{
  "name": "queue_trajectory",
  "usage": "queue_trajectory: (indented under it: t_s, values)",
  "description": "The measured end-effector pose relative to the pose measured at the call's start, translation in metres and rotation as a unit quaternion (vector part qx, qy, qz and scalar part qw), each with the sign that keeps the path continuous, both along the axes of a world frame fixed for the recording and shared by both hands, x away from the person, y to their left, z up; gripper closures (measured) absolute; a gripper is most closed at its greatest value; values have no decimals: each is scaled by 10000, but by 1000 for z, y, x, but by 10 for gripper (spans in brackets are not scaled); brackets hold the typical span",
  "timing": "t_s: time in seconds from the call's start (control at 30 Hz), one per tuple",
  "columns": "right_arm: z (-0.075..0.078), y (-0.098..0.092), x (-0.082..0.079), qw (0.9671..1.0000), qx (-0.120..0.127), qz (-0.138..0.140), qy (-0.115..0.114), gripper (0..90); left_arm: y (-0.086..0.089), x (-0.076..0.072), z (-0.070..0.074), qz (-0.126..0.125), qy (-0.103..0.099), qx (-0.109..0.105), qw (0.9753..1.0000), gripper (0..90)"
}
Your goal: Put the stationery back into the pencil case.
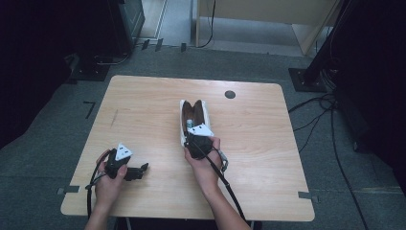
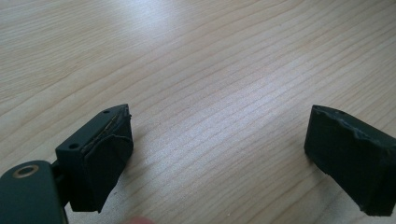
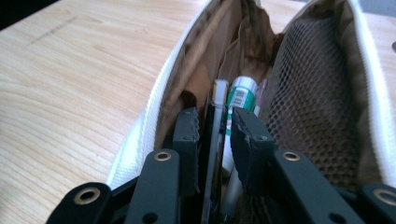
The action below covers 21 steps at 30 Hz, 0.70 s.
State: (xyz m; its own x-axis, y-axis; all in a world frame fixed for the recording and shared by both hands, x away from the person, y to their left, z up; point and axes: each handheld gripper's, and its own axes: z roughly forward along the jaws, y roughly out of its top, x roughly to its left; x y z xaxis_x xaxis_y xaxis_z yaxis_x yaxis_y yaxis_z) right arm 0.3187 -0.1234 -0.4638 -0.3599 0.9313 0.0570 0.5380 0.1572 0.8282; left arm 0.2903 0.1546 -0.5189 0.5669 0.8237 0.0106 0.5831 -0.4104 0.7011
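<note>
Pouch (image 1: 205, 114) lies open near table (image 1: 143, 100) center, long axis running 12–6, white rim, brown lining. In the high view the R gripper (image 1: 190, 132) sits at the pouch's 6 o'clock end, nose pointing to 12, jaws down inside the opening; R hand (image 1: 207, 160) wraps it from 6, cable trailing off toward 5.

R gripper view: R gripper (image 3: 214, 128) jaws are inside the pouch (image 3: 140, 135), narrowed on a flat dark-edged item (image 3: 212, 140) standing on edge btwn them. L jaw pad looks to be against it; a small gap shows at the R pad, so can't tell if the grip is firm. Green-capped tube (image 3: 240, 95) w/ barcode lies just past the jaws at 12, touching the flat item's side. Mesh pocket (image 3: 308, 107) lines the pouch wall at 3.

L gripper (image 1: 139, 171) rests low at abt 8 o'clock from the pouch, well apart from it, nose pointing to 3, held by L hand (image 1: 109, 184). L gripper view: L gripper (image 2: 219, 154) released, jaws spread wide, bare wood (image 2: 210, 70) btwn them, holding nothing.
</note>
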Motion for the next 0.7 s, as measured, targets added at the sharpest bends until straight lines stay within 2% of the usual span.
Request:
queue_trajectory:
  t_s: [0.33,0.5,0.7]
  values:
    - [12,-9,-4,9994,203,17,-281,738,0,0,0,6,8,-11,10000,83]
    - [16,-12,-6,9990,292,38,-350,756,0,0,0,6,10,-14,10000,82]
    - [22,-15,-9,9980,407,69,-476,817,0,0,0,10,16,-23,10000,82]
